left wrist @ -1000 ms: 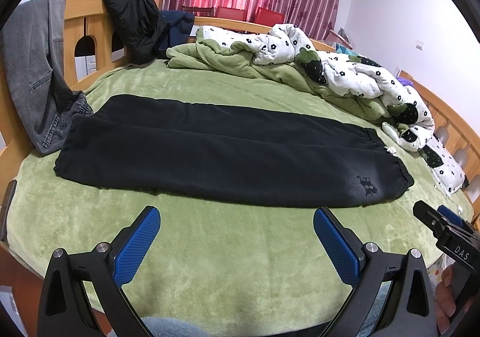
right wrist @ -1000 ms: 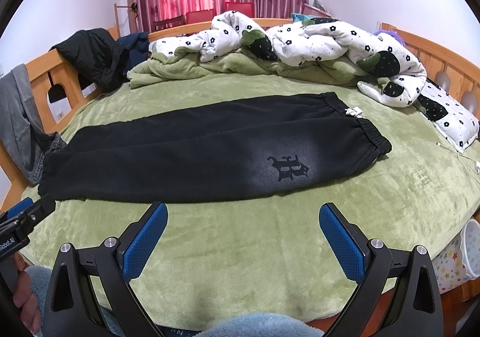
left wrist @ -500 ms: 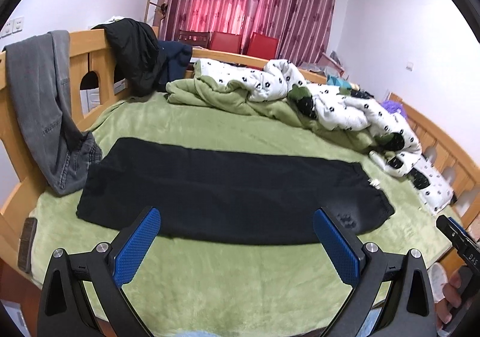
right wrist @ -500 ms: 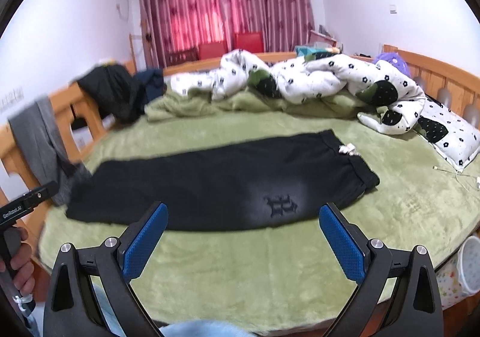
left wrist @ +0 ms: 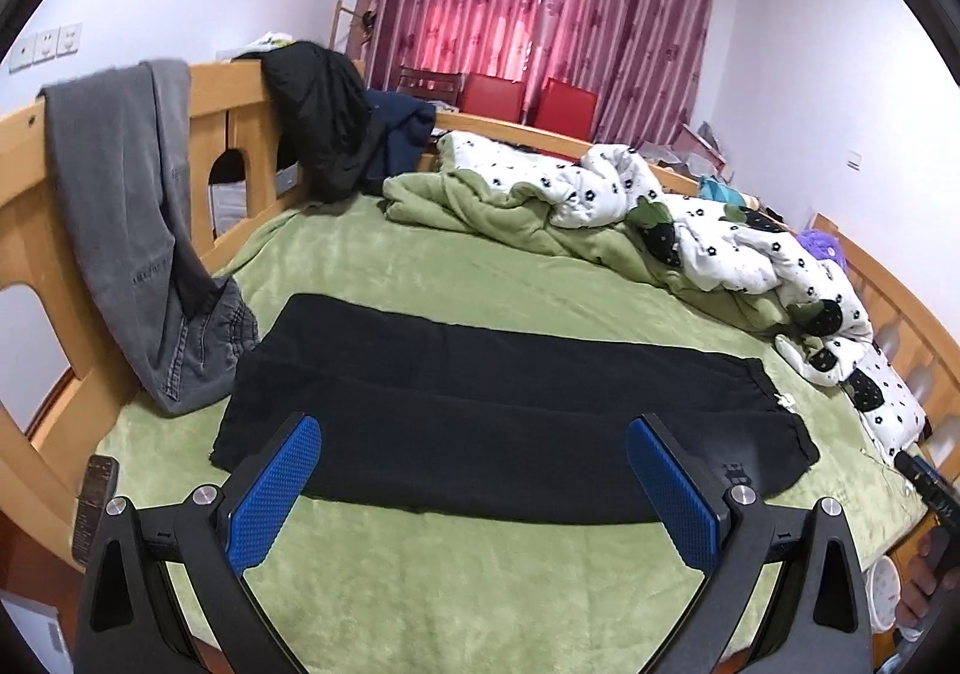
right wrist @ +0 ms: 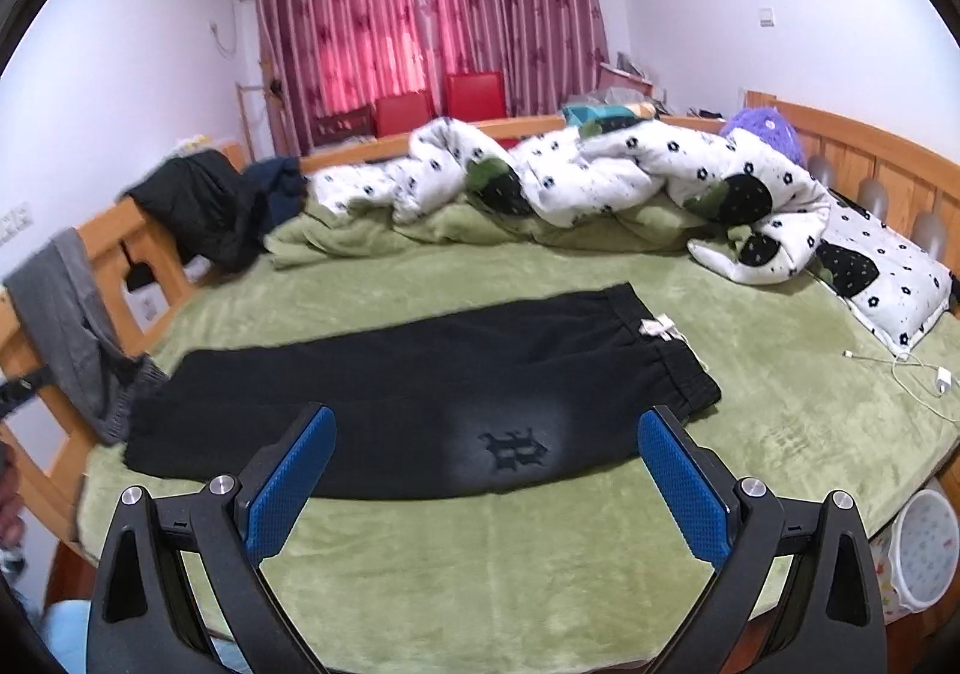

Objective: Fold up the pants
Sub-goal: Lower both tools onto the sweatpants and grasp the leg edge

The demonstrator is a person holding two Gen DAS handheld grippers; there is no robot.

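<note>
Black pants (left wrist: 492,422) lie flat on the green bed cover (left wrist: 480,590), one leg folded over the other, cuffs at the left and waistband at the right. In the right wrist view the pants (right wrist: 420,392) show an emblem (right wrist: 513,449) and a white drawstring (right wrist: 660,329) at the waistband. My left gripper (left wrist: 474,494) is open and empty, held back above the bed's near edge. My right gripper (right wrist: 486,488) is open and empty, likewise short of the pants.
Grey jeans (left wrist: 132,230) and a black jacket (left wrist: 324,122) hang on the wooden bed rail at the left. A rumpled flowered duvet (left wrist: 690,218) lies along the far side. A white charger cable (right wrist: 900,374) lies at the right. A bin (right wrist: 924,554) stands beside the bed.
Both grippers have pulled back and up from the bed, so the pants look smaller and farther away. The pants have not moved. Both grippers stay open.
</note>
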